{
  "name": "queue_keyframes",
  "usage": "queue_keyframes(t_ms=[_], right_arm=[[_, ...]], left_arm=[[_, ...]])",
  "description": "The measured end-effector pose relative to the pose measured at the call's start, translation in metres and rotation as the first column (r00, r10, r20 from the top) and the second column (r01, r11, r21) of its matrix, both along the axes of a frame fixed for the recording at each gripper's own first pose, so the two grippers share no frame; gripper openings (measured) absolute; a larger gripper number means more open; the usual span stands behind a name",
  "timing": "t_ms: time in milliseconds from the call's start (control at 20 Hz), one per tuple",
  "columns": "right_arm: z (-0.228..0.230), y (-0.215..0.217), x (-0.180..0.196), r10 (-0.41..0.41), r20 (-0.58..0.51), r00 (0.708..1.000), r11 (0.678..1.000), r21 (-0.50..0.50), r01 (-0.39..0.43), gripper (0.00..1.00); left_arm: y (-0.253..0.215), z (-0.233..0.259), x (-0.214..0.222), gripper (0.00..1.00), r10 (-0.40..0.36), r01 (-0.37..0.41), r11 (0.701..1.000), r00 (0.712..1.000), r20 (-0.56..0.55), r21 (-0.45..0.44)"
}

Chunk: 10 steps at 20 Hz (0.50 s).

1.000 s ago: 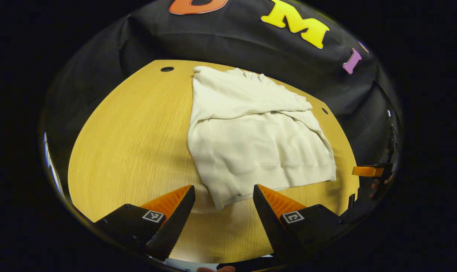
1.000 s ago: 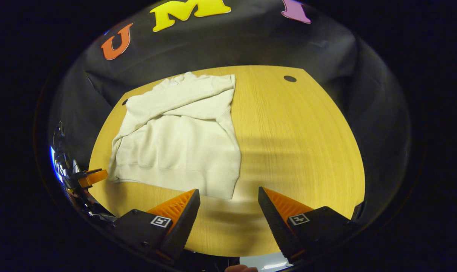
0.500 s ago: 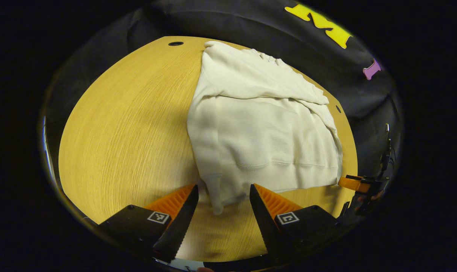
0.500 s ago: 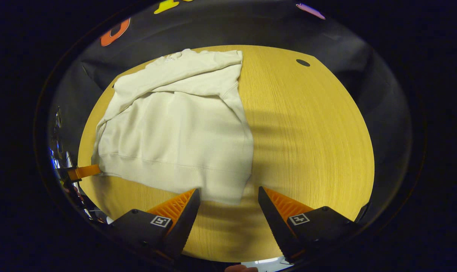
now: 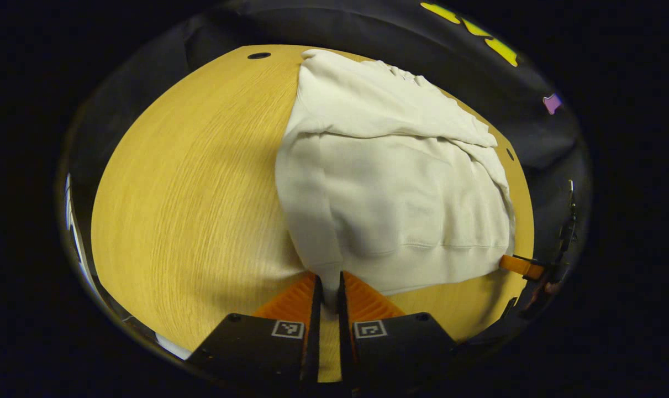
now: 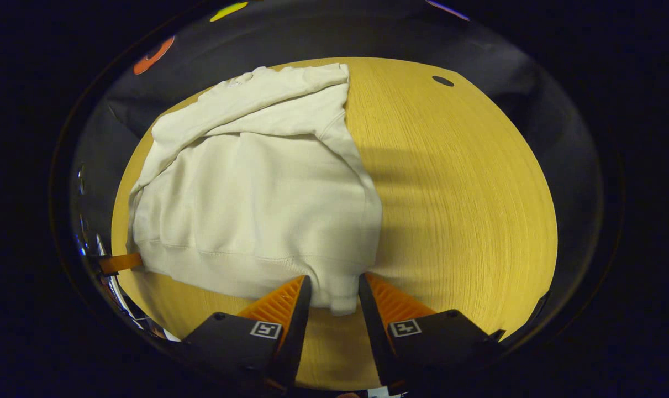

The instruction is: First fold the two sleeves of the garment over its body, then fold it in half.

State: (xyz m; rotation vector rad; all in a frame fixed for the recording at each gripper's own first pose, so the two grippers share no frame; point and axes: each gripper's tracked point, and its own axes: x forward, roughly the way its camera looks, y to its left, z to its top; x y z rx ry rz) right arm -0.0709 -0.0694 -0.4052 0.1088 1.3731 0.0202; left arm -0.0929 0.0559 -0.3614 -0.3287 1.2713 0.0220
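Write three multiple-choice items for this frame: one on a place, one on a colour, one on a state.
1. Where on the cream-white sweatshirt is the left gripper?
A. at a near hem corner
B. at the collar
C. on a sleeve cuff

2. What colour is the wooden table?
A. grey
B. yellow-tan
C. white

3. How do the sweatshirt's sleeves lie?
A. spread flat on the table
C. hanging off the table edge
B. folded across the body

Answers:
1. A: in the left gripper view its fingers press together on the cloth at the near hem corner.
2. B: the bare top shows a yellow-tan wood grain.
3. B: both views show the sleeves crossed over the upper body.

The right gripper straddles the other hem corner, with a gap beside the cloth.
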Motion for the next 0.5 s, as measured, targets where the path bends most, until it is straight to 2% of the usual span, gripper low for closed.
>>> queue_keyframes(t_ms=[50,100,150,250,450,500], right_arm=[[0.0,0.001,0.0,-0.024,-0.009,1.0,1.0,0.017,0.024,0.37],[0.0,0.0,0.001,-0.034,-0.008,0.999,0.999,0.028,0.034,0.29],[-0.003,0.002,0.002,-0.041,-0.004,0.999,0.998,0.046,0.041,0.28],[0.0,0.003,0.003,-0.054,-0.007,0.999,0.996,0.065,0.054,0.08],[0.004,0.008,0.005,-0.111,0.0,0.994,0.983,0.144,0.11,0.08],[0.01,0.008,0.006,-0.116,0.012,0.993,0.982,0.153,0.112,0.01]], left_arm=[[-0.001,0.001,0.001,0.17,0.019,-0.019,1.0,1.0,0.005,-0.014],[-0.002,0.0,0.001,0.13,0.039,-0.039,0.999,0.999,0.007,-0.033],[-0.004,0.001,0.002,0.12,0.057,-0.056,0.997,0.998,0.012,-0.061],[-0.007,0.006,0.005,0.07,0.08,-0.077,0.993,0.997,0.019,-0.09],[-0.014,0.021,0.012,0.04,0.059,-0.054,0.996,0.996,0.06,-0.076],[-0.015,0.024,0.014,0.04,0.042,-0.036,0.997,0.996,0.077,-0.069]])
